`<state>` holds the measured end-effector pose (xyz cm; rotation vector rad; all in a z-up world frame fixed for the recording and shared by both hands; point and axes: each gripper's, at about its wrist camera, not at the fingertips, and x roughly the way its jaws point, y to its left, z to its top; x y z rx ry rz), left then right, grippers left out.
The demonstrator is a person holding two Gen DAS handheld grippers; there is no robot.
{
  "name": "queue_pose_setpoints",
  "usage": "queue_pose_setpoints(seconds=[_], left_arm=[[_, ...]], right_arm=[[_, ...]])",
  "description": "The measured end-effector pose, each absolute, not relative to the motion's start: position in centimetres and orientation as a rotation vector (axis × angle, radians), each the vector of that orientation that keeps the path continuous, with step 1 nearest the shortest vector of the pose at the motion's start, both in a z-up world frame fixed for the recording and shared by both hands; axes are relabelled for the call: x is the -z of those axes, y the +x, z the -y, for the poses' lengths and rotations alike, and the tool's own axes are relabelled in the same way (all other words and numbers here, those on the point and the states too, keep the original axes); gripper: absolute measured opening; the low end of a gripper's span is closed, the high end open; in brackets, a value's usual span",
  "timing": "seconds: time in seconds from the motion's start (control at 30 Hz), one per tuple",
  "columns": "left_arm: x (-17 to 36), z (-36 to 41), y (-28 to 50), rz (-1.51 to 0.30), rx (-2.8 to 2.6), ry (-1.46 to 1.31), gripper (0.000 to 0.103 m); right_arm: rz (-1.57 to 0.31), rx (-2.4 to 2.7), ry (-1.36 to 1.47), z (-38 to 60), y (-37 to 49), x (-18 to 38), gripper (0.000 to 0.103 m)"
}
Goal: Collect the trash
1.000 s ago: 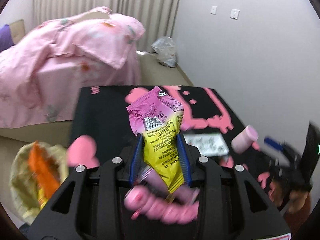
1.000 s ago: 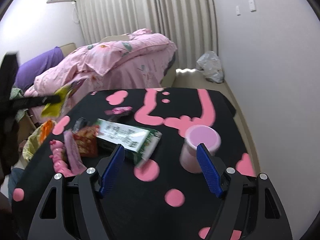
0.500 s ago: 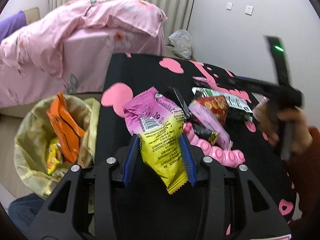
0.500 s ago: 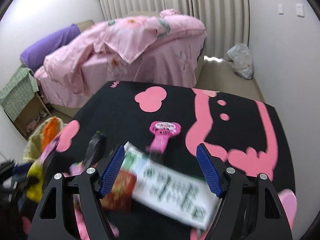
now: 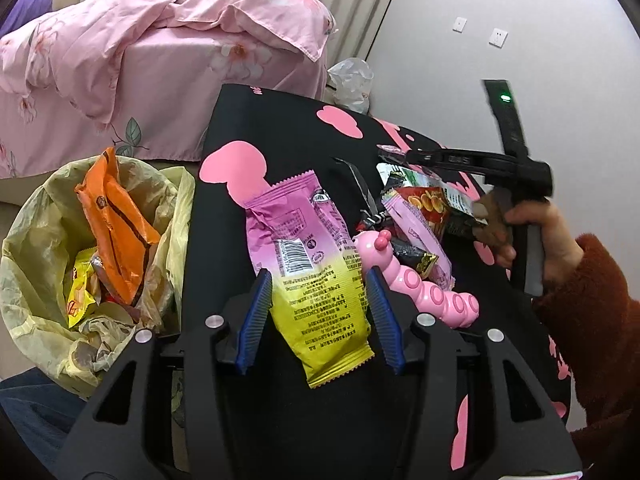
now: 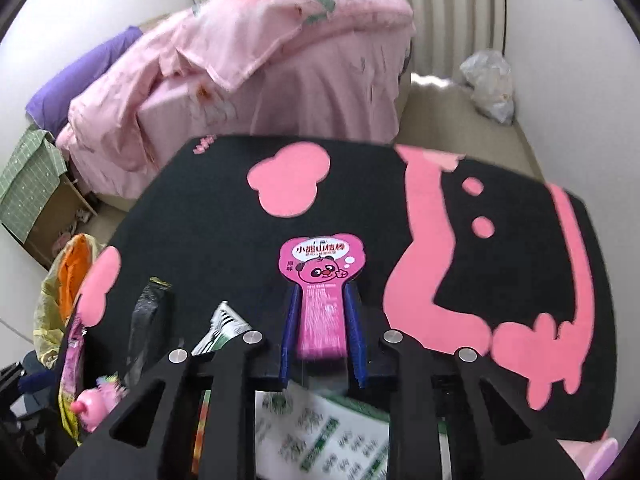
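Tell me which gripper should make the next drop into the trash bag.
Left. The left gripper is shut on the pink-and-yellow wrapper, with the trash bag right beside it. The right gripper is only now pinching the pink bear packet on the table, farther from the bag.

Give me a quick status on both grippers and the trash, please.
Left gripper shut on pink-yellow wrapper, beside bin bag. Right gripper closed around pink bear wrapper. More wrappers left on table.

We see the green-and-white packet [image 6: 320, 436] partly hidden behind the gripper body, its print blurred; the bin bag [image 5: 60, 320] hides its lower contents
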<state>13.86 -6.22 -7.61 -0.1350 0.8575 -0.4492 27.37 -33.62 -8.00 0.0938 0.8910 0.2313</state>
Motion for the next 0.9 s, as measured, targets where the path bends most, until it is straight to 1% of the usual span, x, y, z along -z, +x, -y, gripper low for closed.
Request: queue_pose_setpoints(seconds=[0.2,0.37,0.5,0.7,0.9], left_arm=[[7.4,6.0,13.8,-0.862,0.449,-0.149,0.049],[6.8,6.0,13.5,-0.851,0.441,-0.153,0.049],[6.4,6.0,13.2,-0.834,0.450,-0.137,0.050],[6.6,6.2,13.1,-0.842,0.461,-0.136,0.050],[6.7,7.1,12.8,-0.849,0.475,-0.116,0.050]], right_arm=[[-0.810,-0.232,0.065,34.6,25.0,5.8,0.020],[-0.796,-0.219,0.059,35.3,24.7,4.9,0.020],[-0.756,-0.248,0.081,35.9,21.4,3.8,0.020],[-0.745,-0.258,0.132,37.4,15.7,4.1,0.020],[-0.804,-0.258,0.101,37.5,11.2,6.7,0.020]])
